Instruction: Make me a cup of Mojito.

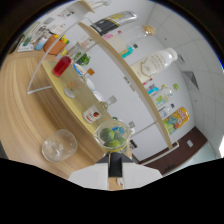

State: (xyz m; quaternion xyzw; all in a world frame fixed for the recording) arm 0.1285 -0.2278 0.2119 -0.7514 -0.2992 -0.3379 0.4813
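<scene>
Gripper tilted hard over a wooden counter, a glass jar of limes just ahead of it.

My view is rolled steeply, so the wooden counter [30,95] and the white shelf unit [125,75] run on a diagonal; that tells me the hand is holding the gripper [116,172] well canted. I see only a pale slab of the gripper's body and a dark strip along its middle, and I cannot tell how far the fingers stand apart or whether they hold anything. Directly beyond them stands the glass jar of limes [113,136], green fruit visible through its wall. Beside it, out on the counter and apart from it, sits an empty clear glass bowl [59,145]. Farther along the shelf I make out a red-filled container [62,65] and a large white bottle [159,60] on the upper level.
</scene>
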